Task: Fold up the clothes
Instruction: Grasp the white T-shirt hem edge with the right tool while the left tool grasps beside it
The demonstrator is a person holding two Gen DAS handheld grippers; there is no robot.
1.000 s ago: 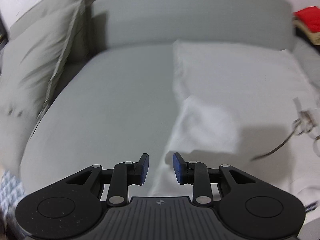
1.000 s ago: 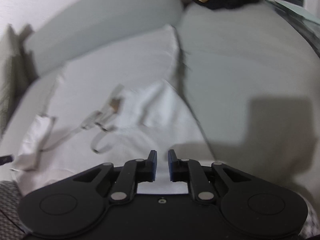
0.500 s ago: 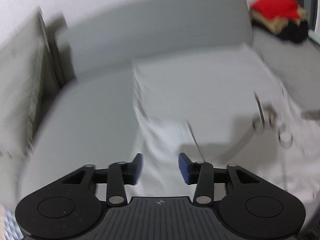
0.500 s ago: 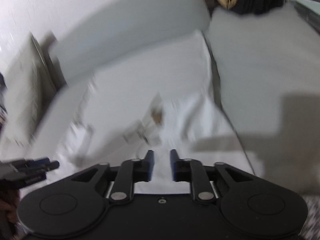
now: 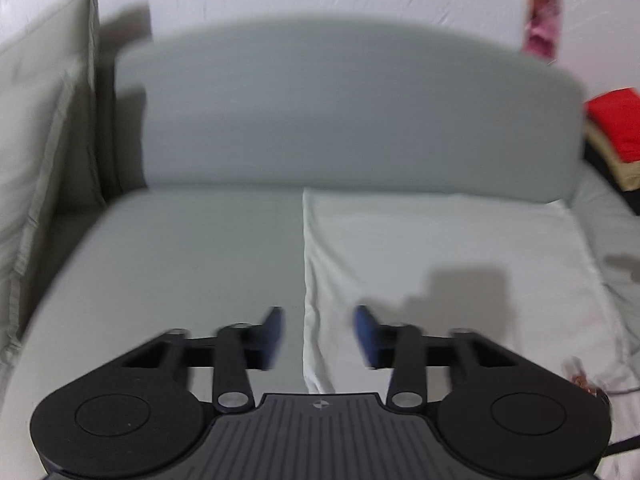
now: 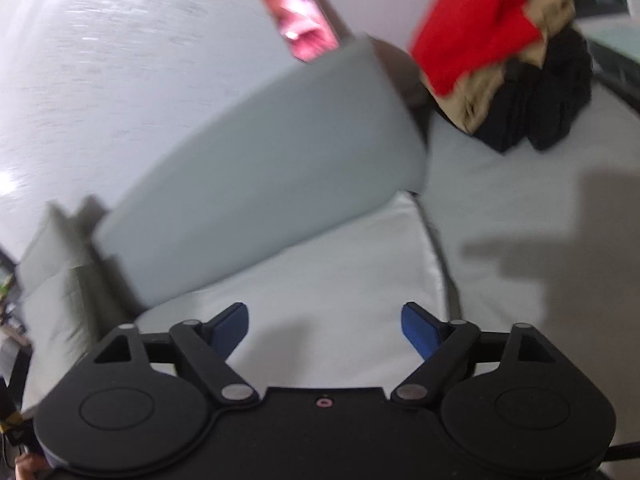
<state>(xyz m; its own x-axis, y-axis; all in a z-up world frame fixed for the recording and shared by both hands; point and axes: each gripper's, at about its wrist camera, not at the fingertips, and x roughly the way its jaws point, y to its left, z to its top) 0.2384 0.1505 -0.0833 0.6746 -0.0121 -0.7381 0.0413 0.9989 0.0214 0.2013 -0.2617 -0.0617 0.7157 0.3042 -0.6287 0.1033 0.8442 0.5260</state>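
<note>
A white garment (image 5: pixel 440 264) lies spread flat on the grey sofa seat (image 5: pixel 180 264), its left edge straight. It also shows in the right wrist view (image 6: pixel 340 272). My left gripper (image 5: pixel 319 334) is open and empty, held above the garment's left edge. My right gripper (image 6: pixel 325 326) is wide open and empty above the garment's far part. A bit of drawstring or tag (image 5: pixel 580 378) shows at the lower right of the left wrist view.
The grey backrest (image 5: pixel 340 112) runs behind the seat, with beige cushions (image 5: pixel 36 140) at the left. A pile of red, tan and black clothes (image 6: pixel 500 56) sits at the far right. A pink item (image 6: pixel 304 24) stands by the white wall.
Both grippers have opened wider and tilted up toward the backrest. The folded-over parts and drawstrings of the garment have dropped out of view below.
</note>
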